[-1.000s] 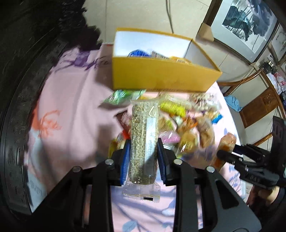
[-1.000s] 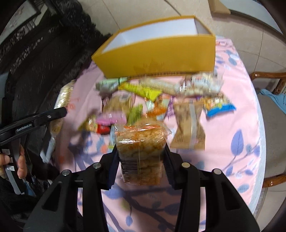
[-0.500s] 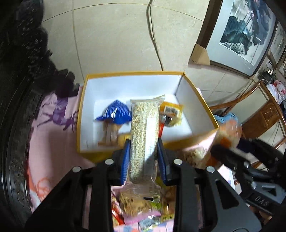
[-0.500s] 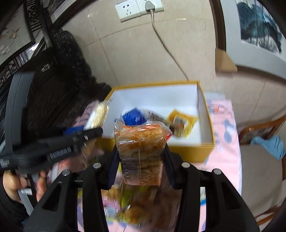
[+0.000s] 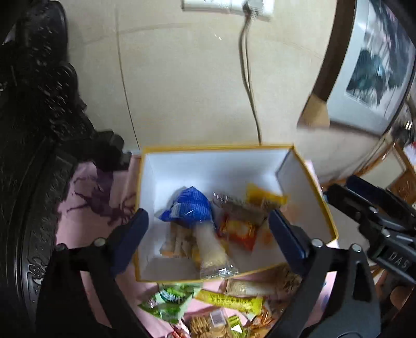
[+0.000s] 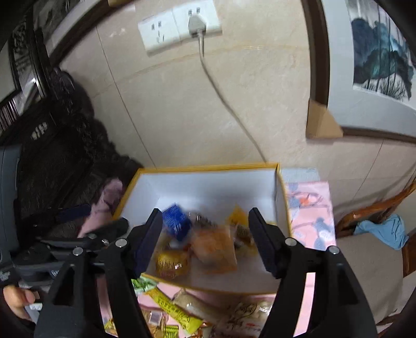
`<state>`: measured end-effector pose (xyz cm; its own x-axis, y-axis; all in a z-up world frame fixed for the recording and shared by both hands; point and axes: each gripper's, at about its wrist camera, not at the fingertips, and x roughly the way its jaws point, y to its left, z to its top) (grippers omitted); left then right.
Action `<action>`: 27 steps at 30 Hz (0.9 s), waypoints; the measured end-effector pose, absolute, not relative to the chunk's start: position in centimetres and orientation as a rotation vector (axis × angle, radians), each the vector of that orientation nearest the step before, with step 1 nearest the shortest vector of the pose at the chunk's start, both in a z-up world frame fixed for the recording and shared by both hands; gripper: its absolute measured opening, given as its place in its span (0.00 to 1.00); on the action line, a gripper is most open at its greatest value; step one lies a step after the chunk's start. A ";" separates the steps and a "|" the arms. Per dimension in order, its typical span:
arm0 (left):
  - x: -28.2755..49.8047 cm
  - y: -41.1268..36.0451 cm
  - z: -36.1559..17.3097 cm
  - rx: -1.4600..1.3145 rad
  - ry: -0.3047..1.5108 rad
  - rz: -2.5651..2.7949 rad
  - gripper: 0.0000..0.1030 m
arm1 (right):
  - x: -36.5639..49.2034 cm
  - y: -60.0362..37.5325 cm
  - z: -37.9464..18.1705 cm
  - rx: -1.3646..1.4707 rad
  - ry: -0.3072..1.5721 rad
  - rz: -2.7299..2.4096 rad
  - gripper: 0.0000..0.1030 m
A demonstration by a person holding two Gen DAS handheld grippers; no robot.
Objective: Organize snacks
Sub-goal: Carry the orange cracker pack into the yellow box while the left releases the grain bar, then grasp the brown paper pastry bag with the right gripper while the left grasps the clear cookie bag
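A yellow box [image 5: 309,179] with a white inside stands at the table's far edge; it also shows in the right wrist view [image 6: 208,167]. My left gripper [image 5: 208,231] is open and empty above it. The long grain bar [image 5: 210,249] lies in the box, leaning on its near wall, beside a blue packet [image 5: 189,205] and an orange-red packet [image 5: 236,228]. My right gripper [image 6: 205,239] is open and empty above the box. The orange cracker pack [image 6: 215,247] lies blurred in the box below it.
Loose snacks lie on the pink tablecloth before the box: a green packet [image 5: 169,299] and a yellow bar [image 5: 231,301]. A dark carved chair [image 5: 33,130] stands left. A wall with a socket and cable [image 6: 182,23] is behind. A wooden chair [image 6: 377,221] is right.
Both grippers have opened over the box. The grain bar and the cracker pack have dropped into it. Both cameras have tilted up towards the wall.
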<state>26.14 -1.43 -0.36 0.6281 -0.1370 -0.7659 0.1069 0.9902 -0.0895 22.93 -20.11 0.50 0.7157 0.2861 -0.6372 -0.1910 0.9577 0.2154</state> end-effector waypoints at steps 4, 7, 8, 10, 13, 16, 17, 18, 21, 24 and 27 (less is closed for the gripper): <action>24.9 -0.1 0.3 -0.044 0.866 -0.128 0.93 | 20.8 -21.7 0.9 0.137 0.730 0.274 0.68; 22.0 0.6 -0.6 -0.032 0.874 -0.127 0.93 | 17.9 -22.8 -1.4 0.125 0.788 0.283 0.68; 21.1 0.8 -1.1 -0.025 0.881 -0.125 0.93 | 16.5 -23.1 -3.1 0.117 0.830 0.281 0.68; 18.7 1.2 -2.7 -0.022 0.905 -0.111 0.93 | 14.6 -23.3 -5.9 0.126 0.907 0.279 0.68; 15.6 2.1 -5.3 -0.050 0.950 -0.087 0.93 | 11.1 -23.6 -12.1 0.164 1.069 0.245 0.68; 12.1 3.6 -8.6 -0.099 1.038 -0.076 0.93 | 9.0 -23.0 -15.9 0.194 1.150 0.232 0.68; 11.3 4.0 -9.5 -0.094 1.063 -0.071 0.93 | 8.7 -22.7 -16.5 0.190 1.156 0.232 0.68; 10.8 4.4 -10.0 -0.085 1.080 -0.066 0.93 | 8.6 -22.3 -17.0 0.183 1.161 0.234 0.68; 9.0 6.5 -11.5 -0.073 1.132 -0.021 0.93 | 9.0 -21.4 -18.0 0.163 1.172 0.234 0.68; 8.1 9.2 -12.2 -0.121 1.153 0.036 0.93 | 9.8 -20.8 -19.0 0.129 1.186 0.218 0.68; 7.5 11.0 -12.7 -0.160 1.171 0.073 0.93 | 10.0 -20.5 -20.6 0.094 1.191 0.186 0.58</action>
